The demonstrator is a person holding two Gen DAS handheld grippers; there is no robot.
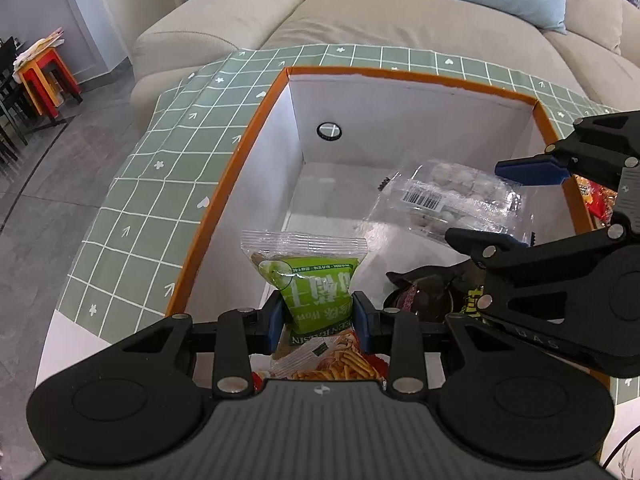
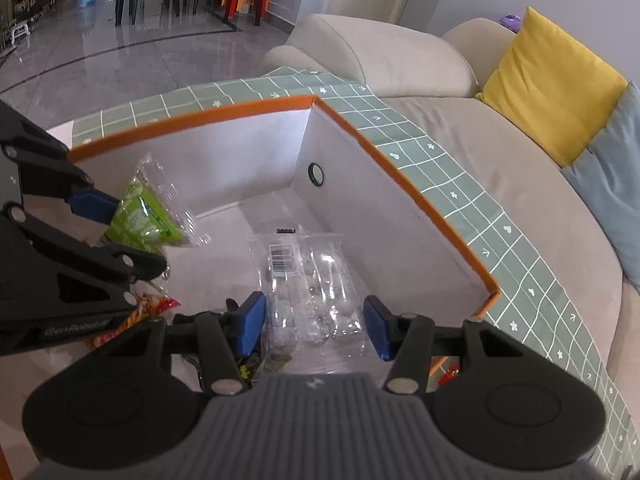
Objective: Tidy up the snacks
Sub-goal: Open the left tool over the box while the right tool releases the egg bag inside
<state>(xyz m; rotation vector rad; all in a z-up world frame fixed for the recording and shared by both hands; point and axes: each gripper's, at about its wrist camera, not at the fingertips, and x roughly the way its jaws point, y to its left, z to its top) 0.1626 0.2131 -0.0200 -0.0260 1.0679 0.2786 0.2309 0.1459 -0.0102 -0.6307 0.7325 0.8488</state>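
Between the blue pads of my left gripper [image 1: 318, 318] stands a green snack packet [image 1: 316, 288] with a clear top seal, held over the near end of a white box with an orange rim [image 1: 224, 200]. From the right wrist view the green packet [image 2: 140, 220] and the left gripper [image 2: 128, 236] show at the left. My right gripper [image 2: 314, 324] is shut on a clear packet of pale round sweets [image 2: 308, 280] with a barcode label, inside the box. In the left wrist view the right gripper [image 1: 500, 206] and clear packet [image 1: 440, 200] sit at the right.
On the box floor lie a dark packet [image 1: 424, 284] and a red-orange packet printed with fries [image 1: 340, 360]. The box stands on a green checked cloth [image 1: 152, 184]. Red packets [image 1: 600, 200] lie outside its right wall. A beige sofa [image 1: 400, 20] is behind, stools [image 1: 44, 76] at far left.
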